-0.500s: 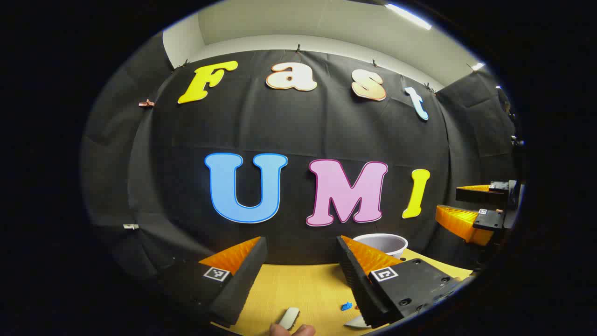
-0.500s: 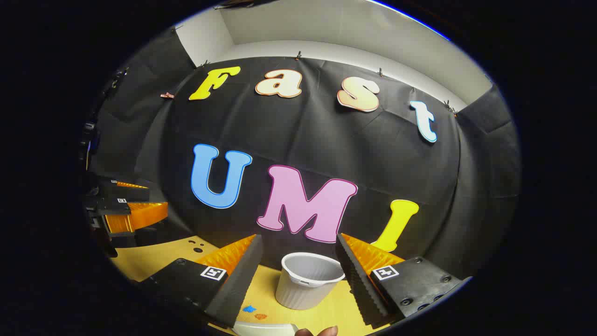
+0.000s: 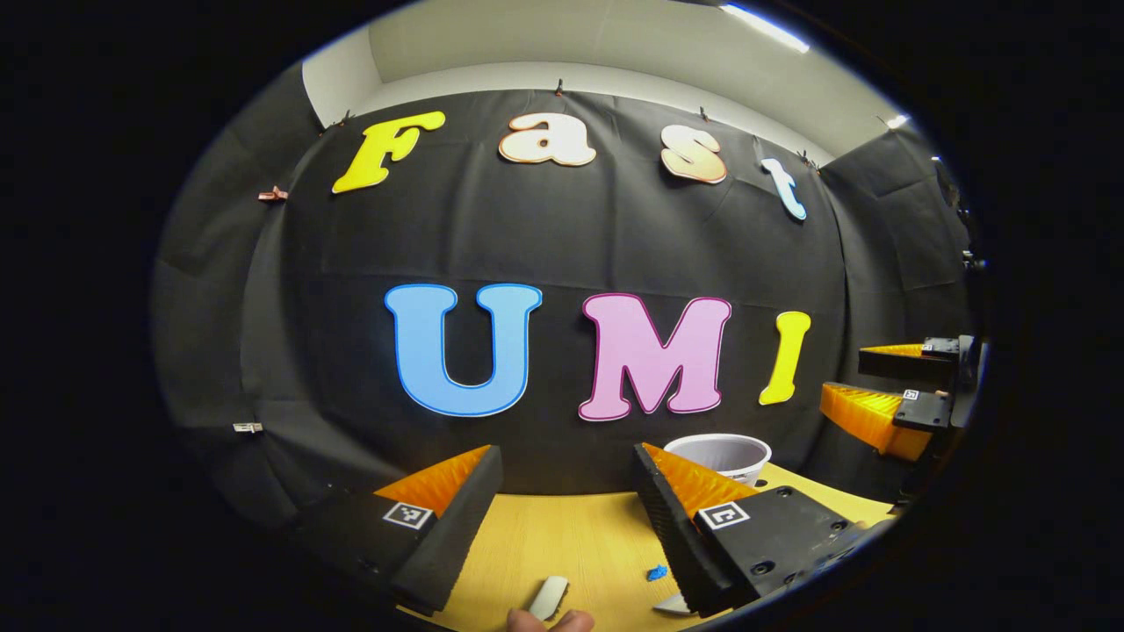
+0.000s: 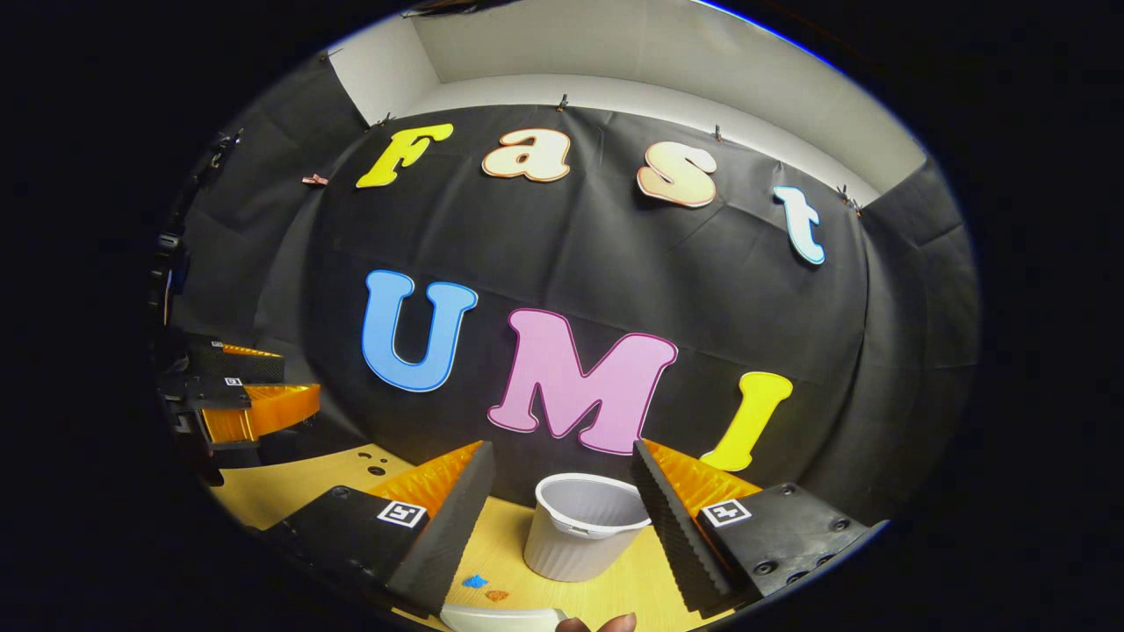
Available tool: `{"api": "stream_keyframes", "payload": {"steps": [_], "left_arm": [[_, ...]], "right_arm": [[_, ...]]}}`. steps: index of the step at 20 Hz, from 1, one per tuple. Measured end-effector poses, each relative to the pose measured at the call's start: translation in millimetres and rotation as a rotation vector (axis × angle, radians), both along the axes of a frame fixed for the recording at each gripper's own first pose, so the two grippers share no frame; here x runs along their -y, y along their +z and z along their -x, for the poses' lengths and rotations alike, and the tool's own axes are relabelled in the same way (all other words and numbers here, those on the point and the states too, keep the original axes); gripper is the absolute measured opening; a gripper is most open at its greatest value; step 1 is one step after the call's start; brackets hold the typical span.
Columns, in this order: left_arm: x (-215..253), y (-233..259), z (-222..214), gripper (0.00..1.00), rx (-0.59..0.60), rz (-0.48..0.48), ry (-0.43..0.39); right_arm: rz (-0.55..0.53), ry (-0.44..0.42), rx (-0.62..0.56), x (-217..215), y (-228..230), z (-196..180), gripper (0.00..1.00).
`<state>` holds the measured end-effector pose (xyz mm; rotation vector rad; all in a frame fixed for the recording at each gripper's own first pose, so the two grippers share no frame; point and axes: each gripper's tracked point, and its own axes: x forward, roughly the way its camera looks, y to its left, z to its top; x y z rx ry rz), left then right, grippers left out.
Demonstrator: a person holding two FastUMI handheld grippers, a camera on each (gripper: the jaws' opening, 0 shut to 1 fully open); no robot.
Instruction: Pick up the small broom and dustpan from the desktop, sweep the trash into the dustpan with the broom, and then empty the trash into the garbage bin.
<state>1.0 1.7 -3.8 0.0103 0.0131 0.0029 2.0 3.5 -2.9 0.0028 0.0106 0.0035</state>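
A white ribbed garbage bin (image 4: pixel 584 530) stands upright on the yellow desktop (image 4: pixel 290 487), between and beyond my right gripper (image 4: pixel 562 470) fingers, which are open and hold nothing. Small blue trash (image 4: pixel 475 581) and an orange scrap (image 4: pixel 496 595) lie near the left finger. A white curved edge (image 4: pixel 505 619), perhaps the dustpan, shows at the bottom. My left gripper (image 3: pixel 566 470) is open over the desktop (image 3: pixel 562 535); a white handle-like piece (image 3: pixel 548 597) and blue trash (image 3: pixel 655 573) lie below it. The bin (image 3: pixel 718 456) sits behind its right finger.
The other gripper (image 3: pixel 896 395) hangs at the far right of the left gripper view, and the left one (image 4: pixel 237 399) at the far left of the right gripper view. A fingertip (image 3: pixel 549 621) pokes in at the bottom edge. The black cloth wall closes the back.
Both views have shifted only slightly; the desktop items sit a little lower in the left gripper view. Both grippers stay open.
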Motion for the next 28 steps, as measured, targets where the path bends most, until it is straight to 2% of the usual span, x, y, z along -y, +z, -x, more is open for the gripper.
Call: {"api": "stream_keyframes", "payload": {"steps": [6,11,16,20,22,25,28], "left_arm": [[-2.6,0.1,1.0,0.94,-0.004,-0.008,0.000],[-5.0,-7.2,6.2,0.94,-0.013,-0.026,-0.005],[-4.6,-21.2,6.7,0.94,-0.042,-0.012,-0.011],[-6.7,-29.7,8.4,0.94,-0.057,-0.024,-0.009],[-9.0,-31.6,11.3,0.94,-0.058,-0.036,-0.007],[-14.5,-37.8,17.4,0.94,-0.072,-0.049,0.001],[-21.2,-43.2,22.7,0.94,-0.090,-0.057,0.014]], "right_arm": [[0.004,-0.004,-0.009,1.1,-2.5,3.7,0.97],[-0.005,0.073,-0.115,-8.2,-31.6,21.3,0.98],[-0.018,0.160,-0.338,-12.2,-94.3,69.2,0.97],[-0.017,0.219,-0.561,-17.9,-163.9,118.6,0.96],[-0.015,0.220,-0.676,-17.4,-198.4,139.2,0.96],[0.018,0.224,-0.815,-16.8,-246.6,154.2,0.95],[0.023,0.272,-0.953,-23.1,-291.0,171.0,0.93]]}}
